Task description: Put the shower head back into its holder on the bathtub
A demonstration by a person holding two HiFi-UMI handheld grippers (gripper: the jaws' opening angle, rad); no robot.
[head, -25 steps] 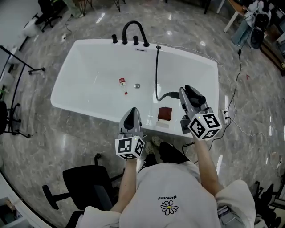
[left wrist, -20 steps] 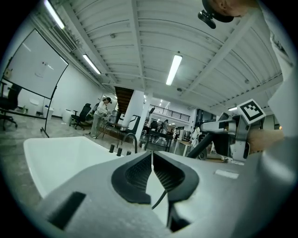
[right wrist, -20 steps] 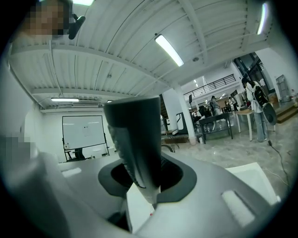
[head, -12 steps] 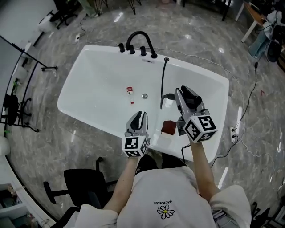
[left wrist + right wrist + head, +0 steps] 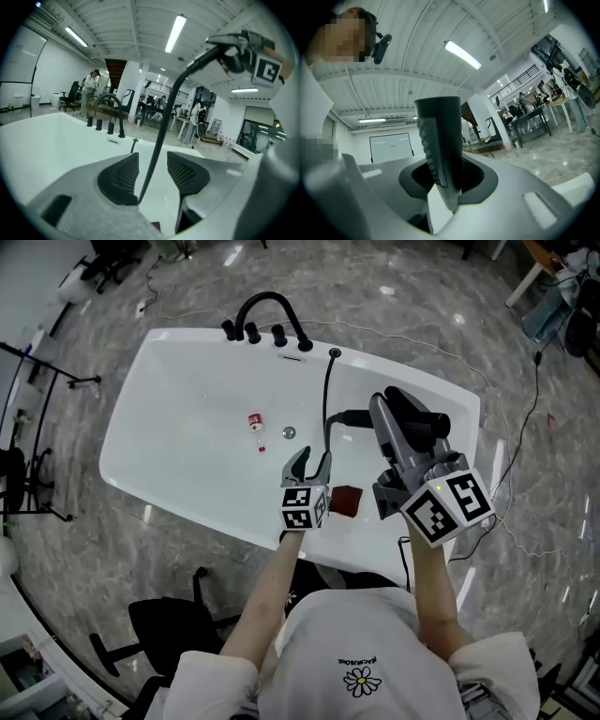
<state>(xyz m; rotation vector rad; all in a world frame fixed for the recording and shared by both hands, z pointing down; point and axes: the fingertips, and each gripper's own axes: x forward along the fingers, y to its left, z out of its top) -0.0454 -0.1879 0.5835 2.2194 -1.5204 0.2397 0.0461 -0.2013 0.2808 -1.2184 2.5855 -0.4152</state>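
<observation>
The black shower head (image 5: 419, 418) is raised over the white bathtub's (image 5: 187, 381) right part, with my right gripper (image 5: 405, 434) shut on its handle (image 5: 439, 140). Its black hose (image 5: 328, 399) runs from the head down into the tub and back to the holder (image 5: 334, 353) on the far rim, right of the faucet (image 5: 267, 310). My left gripper (image 5: 311, 463) reaches over the near rim; its jaws are opening with the hose (image 5: 161, 126) passing between them, and the pads do not press on it. The left gripper view shows my right gripper (image 5: 243, 49) at the upper right.
A dark red block (image 5: 346, 500) lies on the near rim between my hands. A small bottle (image 5: 255, 421) and the drain (image 5: 290, 433) are on the tub floor. A black office chair (image 5: 164, 634) stands behind me at left; cables (image 5: 511, 521) trail on the floor at right.
My left gripper has moved forward from the near rim over the tub to the hose, and its jaws have opened. My right gripper has lifted the shower head higher and further forward.
</observation>
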